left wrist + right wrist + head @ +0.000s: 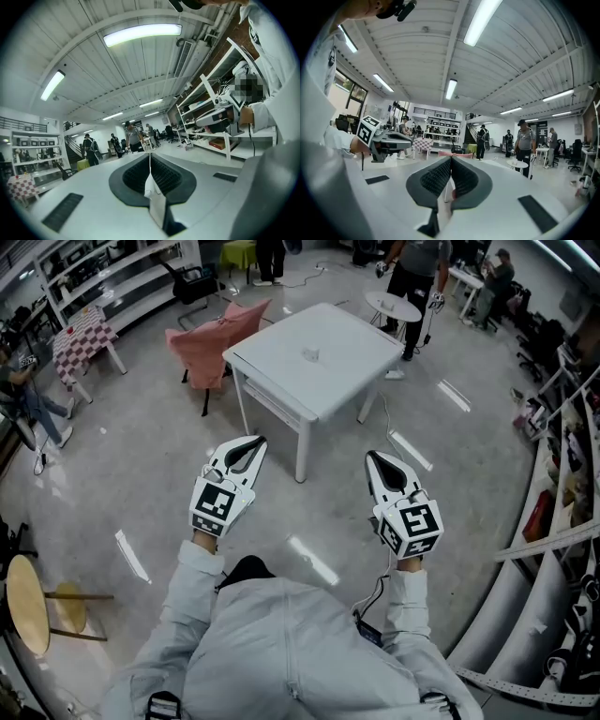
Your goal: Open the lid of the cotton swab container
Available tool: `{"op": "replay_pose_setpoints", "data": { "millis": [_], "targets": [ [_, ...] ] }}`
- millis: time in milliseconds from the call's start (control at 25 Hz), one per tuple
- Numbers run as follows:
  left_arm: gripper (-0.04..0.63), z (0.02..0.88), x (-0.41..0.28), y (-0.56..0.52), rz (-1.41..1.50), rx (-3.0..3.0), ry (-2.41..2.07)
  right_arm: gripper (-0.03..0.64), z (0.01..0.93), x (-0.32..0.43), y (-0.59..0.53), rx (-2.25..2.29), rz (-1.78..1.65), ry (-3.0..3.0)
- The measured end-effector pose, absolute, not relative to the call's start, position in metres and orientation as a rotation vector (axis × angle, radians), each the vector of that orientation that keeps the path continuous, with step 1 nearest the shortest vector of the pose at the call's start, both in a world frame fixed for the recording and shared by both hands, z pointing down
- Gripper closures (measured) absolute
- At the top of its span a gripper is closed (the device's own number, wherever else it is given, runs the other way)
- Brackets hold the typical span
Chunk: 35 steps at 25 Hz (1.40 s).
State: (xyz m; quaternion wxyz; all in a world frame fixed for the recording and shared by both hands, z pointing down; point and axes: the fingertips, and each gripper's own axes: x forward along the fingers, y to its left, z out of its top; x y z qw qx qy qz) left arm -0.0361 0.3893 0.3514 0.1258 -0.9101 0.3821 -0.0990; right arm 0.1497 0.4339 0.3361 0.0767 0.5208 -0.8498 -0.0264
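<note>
The left tongs (253, 444) and the right tongs (373, 459) are both pressed together, and nothing is between them. In each gripper view the two ribbed black pads (136, 177) meet in one thin line, with only the room behind them. The person holds both tongs about level in the air before the body. They are side by side, well apart from each other, above the grey floor (141, 474).

The container (309, 354) is a small clear thing, too small here to make out its lid. It stands alone near the middle of the white worktop (361, 367). The worktop is ahead of the tongs, and in the head view its near corner leg comes down between the two tips, a little beyond them. The container is therefore well apart from both tongs, farther ahead and roughly between their two lines. No tongs touch the worktop or the container.

A chair (211, 343) with a pink cover stands at the far left side of the worktop. Beyond the worktop a person (412, 277) stands by a small round table (394, 307).
</note>
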Motion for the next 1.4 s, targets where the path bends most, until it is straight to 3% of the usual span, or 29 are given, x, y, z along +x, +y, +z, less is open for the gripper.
{"op": "replay_pose_setpoints", "data": {
  "millis": [560,1400],
  "targets": [
    [0.571,0.369,0.001,0.317,-0.323,-2.678,1.101,0.581,0.344,0.185,0.358,1.6,-0.048,-2.587],
    [0.571,0.363,-0.025,-0.013,-0.315,-2.749,0.971,0.583,0.333,0.119,0.048,1.458,0.048,-2.651]
  ]
}}
